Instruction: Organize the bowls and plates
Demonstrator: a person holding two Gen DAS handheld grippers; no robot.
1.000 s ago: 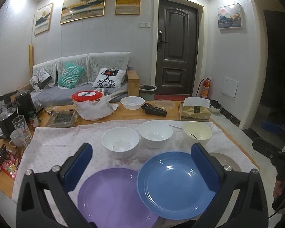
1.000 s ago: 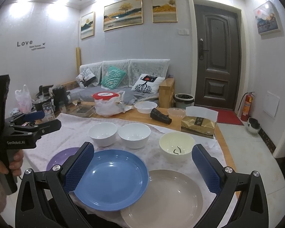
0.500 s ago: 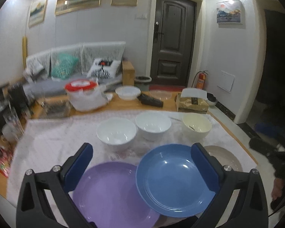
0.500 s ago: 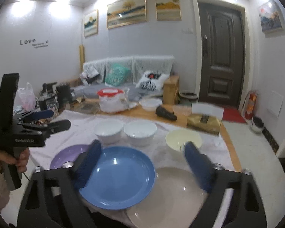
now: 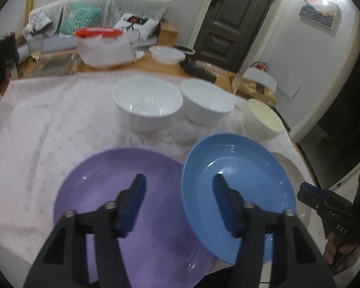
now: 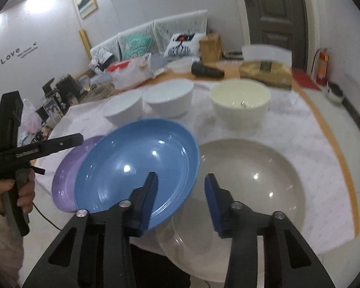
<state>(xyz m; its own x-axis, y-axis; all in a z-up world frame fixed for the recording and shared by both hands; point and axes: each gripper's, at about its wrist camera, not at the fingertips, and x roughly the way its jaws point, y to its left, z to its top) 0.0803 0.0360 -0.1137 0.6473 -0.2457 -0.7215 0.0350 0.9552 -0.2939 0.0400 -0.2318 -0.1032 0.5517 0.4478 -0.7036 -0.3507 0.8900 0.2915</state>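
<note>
Pale, pink-dotted cloth (image 5: 43, 124) covered the near half of the wooden table (image 5: 156, 68), and both tools pointed steeply down at it. The left gripper (image 5: 178, 182) had its blue pads (image 5: 135, 201) partly spread, its jaws having just been closing; nothing was pinched between them. One pad hung over the purple plate (image 5: 103, 187), the other over the blue plate (image 5: 249, 168), whose left rim lay over the purple plate's right rim. The left hand (image 6: 14, 192) gripped the tool's handle from below, sleeve at the wrist.

The right gripper (image 6: 181, 180) showed a narrower gap, its jaws likewise just closing, empty between the pads. Its left pad hovered over the blue plate's near right rim, its right pad over the grey plate (image 6: 256, 175), which sat at the table's near right edge with the blue plate overlapping its left side. Whether either pad touched a plate could not be told. Only fingers of the right hand (image 5: 334, 252) showed under its tool.

Beyond the plates, toward the middle of the cloth, stood two white bowls (image 5: 147, 104) (image 5: 206, 103) side by side, and to their right the cream bowl (image 6: 240, 100) with a small item inside. Past the cloth, on bare wood at the far edge, lay a bagged red-lidded tub (image 5: 100, 45), a shallow white dish (image 5: 166, 54) and a tissue box (image 6: 266, 68).
</note>
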